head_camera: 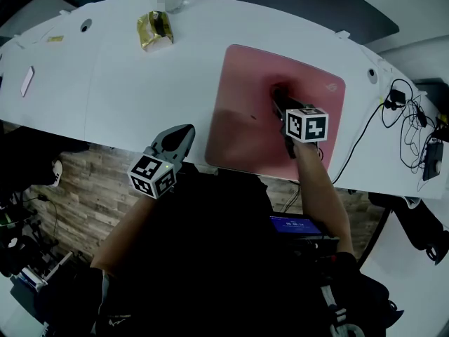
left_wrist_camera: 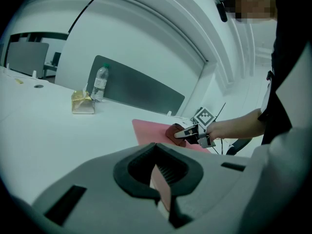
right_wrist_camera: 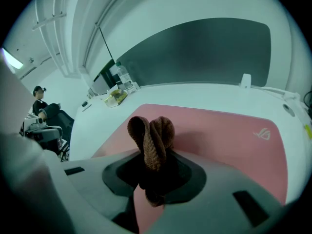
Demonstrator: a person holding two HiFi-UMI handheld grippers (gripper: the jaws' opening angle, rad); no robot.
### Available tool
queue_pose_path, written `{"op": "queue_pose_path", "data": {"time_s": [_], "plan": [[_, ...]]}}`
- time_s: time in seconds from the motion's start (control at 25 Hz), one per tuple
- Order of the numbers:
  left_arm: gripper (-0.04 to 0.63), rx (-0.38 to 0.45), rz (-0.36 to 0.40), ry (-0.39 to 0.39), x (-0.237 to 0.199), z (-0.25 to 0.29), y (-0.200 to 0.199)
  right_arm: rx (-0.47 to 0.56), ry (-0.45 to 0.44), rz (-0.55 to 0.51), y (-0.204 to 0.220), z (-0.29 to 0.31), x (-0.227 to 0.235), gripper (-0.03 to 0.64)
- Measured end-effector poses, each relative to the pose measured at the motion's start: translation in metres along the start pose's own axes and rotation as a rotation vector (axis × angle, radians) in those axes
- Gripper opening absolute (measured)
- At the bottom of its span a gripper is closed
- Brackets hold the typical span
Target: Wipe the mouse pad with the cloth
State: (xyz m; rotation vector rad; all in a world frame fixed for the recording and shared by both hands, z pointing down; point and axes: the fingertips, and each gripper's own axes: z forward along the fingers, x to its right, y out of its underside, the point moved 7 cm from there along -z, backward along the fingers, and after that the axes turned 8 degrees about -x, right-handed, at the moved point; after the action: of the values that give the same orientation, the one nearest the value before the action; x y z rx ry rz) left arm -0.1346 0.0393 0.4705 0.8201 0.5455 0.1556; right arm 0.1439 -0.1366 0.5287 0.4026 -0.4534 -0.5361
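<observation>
Pink mouse pad (head_camera: 245, 107) lies right of centre in the head view, on the white table (head_camera: 119, 83), its near edge at the table's near edge. Your right gripper (head_camera: 279, 100) sits over the middle of the pad. Its jaws are clamped on a brown knitted cloth (right_wrist_camera: 152, 138), which bunches into two folds ahead of the jaw tips. Seen from the left gripper view, the bundle rests on the pad's surface. Your left gripper (head_camera: 184, 135) hangs at the table's near edge, just left of the pad's lower left corner. Its jaws are drawn together with nothing between them. A gold-wrapped packet (head_camera: 154, 30) lies at the upper left, well apart from the pad, with a clear water bottle (left_wrist_camera: 99, 82) just beside it. Black cables (head_camera: 407, 121) trail off the right end of the table.
</observation>
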Motion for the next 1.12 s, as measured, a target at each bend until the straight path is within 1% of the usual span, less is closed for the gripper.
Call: {"op": "queue_pose_path", "data": {"time_s": [0.16, 0.36, 0.48, 0.84, 1.0, 1.12], "plan": [[0.008, -0.011, -0.008, 0.001, -0.019, -0.007, -0.002, -0.005, -0.037, -0.012, -0.014, 0.018, -0.029, 0.119], [0.008, -0.013, -0.021, -0.01, -0.042, -0.016, -0.007, -0.032, -0.066, -0.099, -0.03, 0.042, -0.069, 0.118], [0.008, -0.018, -0.026, -0.012, -0.052, -0.021, -0.009, -0.043, -0.092, -0.125, -0.037, 0.054, -0.091, 0.119], [0.008, -0.048, -0.007, 0.012, -0.078, -0.024, -0.025, -0.052, -0.183, -0.142, -0.053, 0.084, -0.143, 0.118], [0.008, -0.058, 0.013, 0.027, -0.088, -0.021, -0.034, -0.055, -0.215, -0.164, -0.058, 0.092, -0.159, 0.118], [0.008, -0.067, 0.024, 0.039, -0.093, -0.016, -0.041, -0.028, -0.241, -0.153, -0.068, 0.096, -0.163, 0.118]]}}
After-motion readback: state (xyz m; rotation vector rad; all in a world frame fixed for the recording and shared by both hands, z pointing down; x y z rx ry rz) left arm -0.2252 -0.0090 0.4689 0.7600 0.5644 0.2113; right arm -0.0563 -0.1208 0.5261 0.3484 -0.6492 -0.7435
